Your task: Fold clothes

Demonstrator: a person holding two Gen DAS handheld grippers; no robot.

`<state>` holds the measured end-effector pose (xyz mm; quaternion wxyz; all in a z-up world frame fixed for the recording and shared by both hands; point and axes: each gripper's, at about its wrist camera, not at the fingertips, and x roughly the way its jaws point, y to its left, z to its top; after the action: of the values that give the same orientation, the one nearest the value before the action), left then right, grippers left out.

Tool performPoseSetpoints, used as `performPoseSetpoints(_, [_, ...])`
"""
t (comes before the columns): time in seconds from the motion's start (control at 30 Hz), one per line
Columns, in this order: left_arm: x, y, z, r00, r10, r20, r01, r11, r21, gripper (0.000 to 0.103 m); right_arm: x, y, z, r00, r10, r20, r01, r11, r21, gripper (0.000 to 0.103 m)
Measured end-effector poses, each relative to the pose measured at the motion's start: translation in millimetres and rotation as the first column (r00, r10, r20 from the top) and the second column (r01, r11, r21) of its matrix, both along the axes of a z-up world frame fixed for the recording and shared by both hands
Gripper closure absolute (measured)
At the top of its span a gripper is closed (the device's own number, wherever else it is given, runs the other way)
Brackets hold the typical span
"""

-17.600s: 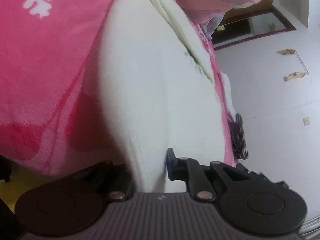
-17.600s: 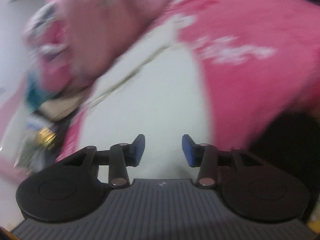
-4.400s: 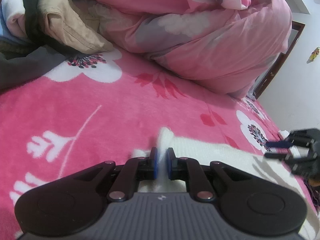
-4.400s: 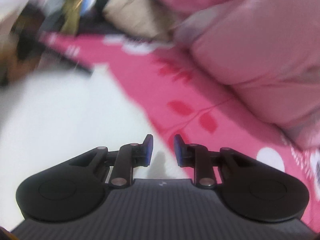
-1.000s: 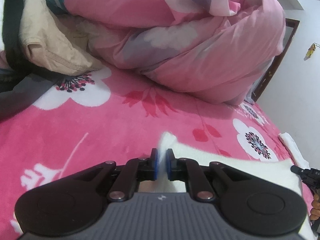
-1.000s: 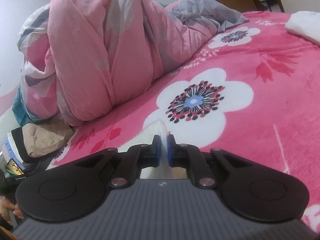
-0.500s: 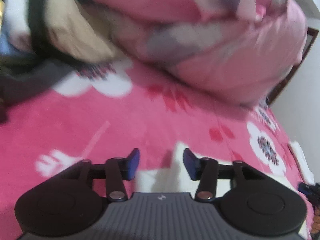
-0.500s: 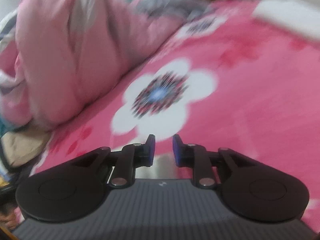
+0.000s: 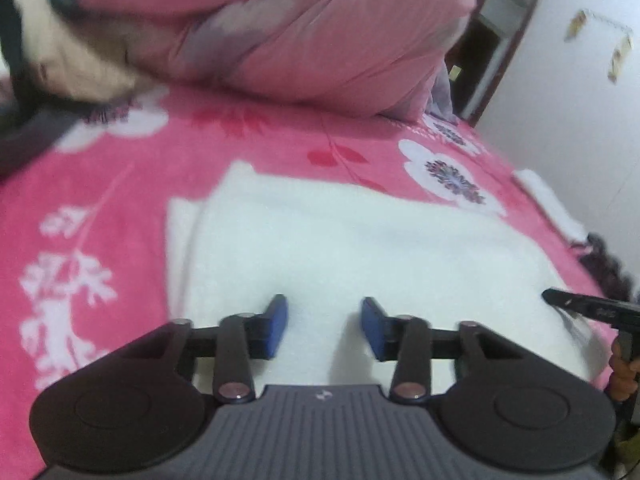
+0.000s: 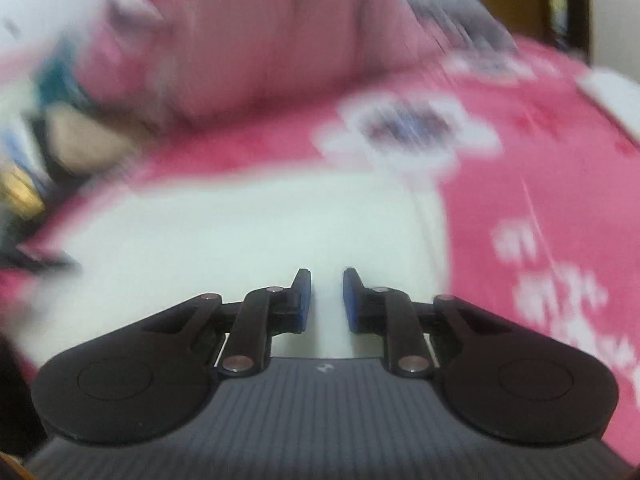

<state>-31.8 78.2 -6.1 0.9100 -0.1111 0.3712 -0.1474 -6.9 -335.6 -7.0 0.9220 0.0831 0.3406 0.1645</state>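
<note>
White garment (image 9: 360, 248) flat on pink blanket (image 9: 120, 184) | both grippers' fingers apart

Each black tool (image 9: 324, 326) (image 10: 324, 300) carries blue pads, silver screws, ribbed grey housing.

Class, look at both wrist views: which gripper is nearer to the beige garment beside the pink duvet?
Left. The left gripper is over the white garment's side facing the beige garment; the right gripper is over its far side.
</note>
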Motion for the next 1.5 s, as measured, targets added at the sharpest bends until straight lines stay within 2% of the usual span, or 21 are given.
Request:
performPoseSetpoints(0.07, [-9.6,3.3,12.2,1.0,0.008,0.026,-0.008,1.0,0.02,0.066,-5.9,-7.2,17.5,1.0,-0.017,-0.01,0.017,0.999,0.052,0.088])
performPoseSetpoints(0.13, [-29.8,5.5,28.1,0.995,-0.007,0.099,0.001,0.998,0.061,0.062,-26.0,-4.1,41.8,0.997,0.016,0.08,-0.019,0.999,0.042,0.087])
performPoseSetpoints(0.23, [-53.0,0.4,10.2,0.995,-0.018,0.097,0.01,0.997,0.081,0.062,-57.0,8.9,56.4,0.984,0.075,0.16,-0.074,0.997,-0.01,0.087])
performPoseSetpoints(0.33, [-75.5,-5.3,-11.1,0.996,-0.029,0.087,0.02,0.995,0.098,0.062,-82.5,22.6,38.6,0.985,0.092,0.145,-0.085,0.995,-0.056,0.089])
performPoseSetpoints(0.4, [-90.5,-9.2,-25.3,0.996,-0.035,0.08,0.026,0.994,0.109,0.068,-85.2,26.6,4.8,0.995,0.053,0.082,-0.043,0.991,-0.128,0.091])
performPoseSetpoints(0.43, [-95.2,-6.8,-31.0,0.994,-0.037,0.1,0.027,0.995,0.099,0.068,-87.6,23.3,-9.3,0.994,0.044,0.102,-0.033,0.994,-0.104,0.091])
performPoseSetpoints(0.47, [-96.2,-3.5,-30.5,0.994,-0.033,0.103,0.024,0.996,0.084,0.069,-88.3,19.2,-11.4,0.993,0.034,0.113,-0.026,0.997,-0.071,0.091])
performPoseSetpoints(0.53, [-102.6,3.0,-29.3,0.995,-0.025,0.1,0.018,0.997,0.072,0.069,-88.9,13.2,5.4,0.995,0.006,0.099,-0.004,1.0,-0.022,0.091])
performPoseSetpoints(0.6, [-109.8,9.6,-28.5,0.995,-0.017,0.098,0.011,0.998,0.062,0.061,-100.5,3.5,21.8,0.99,-0.027,0.138,0.027,1.0,0.003,0.091])
performPoseSetpoints(0.63, [-113.4,12.9,-28.1,0.995,-0.014,0.097,0.008,0.998,0.058,0.061,-106.3,-2.0,26.2,0.987,-0.044,0.153,0.045,0.999,-0.001,0.091])
performPoseSetpoints(0.67, [-116.9,16.1,-27.6,0.995,-0.01,0.096,0.005,0.999,0.053,0.063,-107.8,-6.6,23.7,0.987,-0.07,0.143,0.073,0.997,-0.016,0.091])
performPoseSetpoints(0.73, [-121.7,23.9,-30.5,0.995,0.002,0.097,-0.004,1.0,0.024,0.07,-103.9,-17.6,-0.4,0.99,-0.123,0.064,0.126,0.991,-0.04,0.092])
performPoseSetpoints(0.83, [-119.7,38.5,-38.9,0.995,0.02,0.094,-0.015,0.999,-0.051,0.078,-103.5,-28.5,-14.1,0.989,-0.123,0.08,0.122,0.992,0.014,0.093])
performPoseSetpoints(0.97, [-117.1,55.1,-45.9,0.995,0.003,0.101,0.007,0.995,-0.098,0.092,-104.0,-15.6,-11.5,0.992,-0.042,0.115,0.055,0.992,-0.115,0.093])
performPoseSetpoints(1.03, [-116.0,63.0,-49.7,0.995,-0.011,0.101,0.024,0.991,-0.134,0.092,-103.6,-15.8,-13.9,0.99,0.019,0.138,0.004,0.986,-0.164,0.092])
performPoseSetpoints(1.1, [-113.6,63.5,-47.0,0.996,-0.023,0.09,0.035,0.991,-0.13,0.092,-99.2,-17.9,-6.0,0.993,0.033,0.109,-0.014,0.985,-0.174,0.092])
performPoseSetpoints(1.2, [-113.0,59.4,-43.3,0.995,-0.042,0.091,0.051,0.994,-0.094,0.092,-107.9,4.5,25.2,0.991,0.04,0.127,-0.004,0.964,-0.265,0.087])
performPoseSetpoints(1.33, [-114.2,56.9,-43.9,0.994,-0.046,0.1,0.054,0.995,-0.082,0.091,-132.6,60.1,64.6,0.945,0.222,0.24,-0.157,0.952,-0.261,0.088])
performPoseSetpoints(1.4, [-113.6,58.2,-44.1,0.995,-0.042,0.094,0.051,0.994,-0.094,0.091,-131.7,84.1,55.1,0.928,0.289,0.234,-0.22,0.934,-0.28,0.091])
performPoseSetpoints(1.47, [-112.8,58.5,-44.3,0.995,-0.043,0.089,0.052,0.994,-0.099,0.091,-117.7,92.6,20.1,0.944,0.301,0.132,-0.244,0.911,-0.333,0.091])
performPoseSetpoints(1.5, [-112.4,58.6,-44.3,0.995,-0.044,0.087,0.053,0.993,-0.101,0.091,-113.7,87.4,6.7,0.949,0.292,0.115,-0.243,0.916,-0.32,0.091])
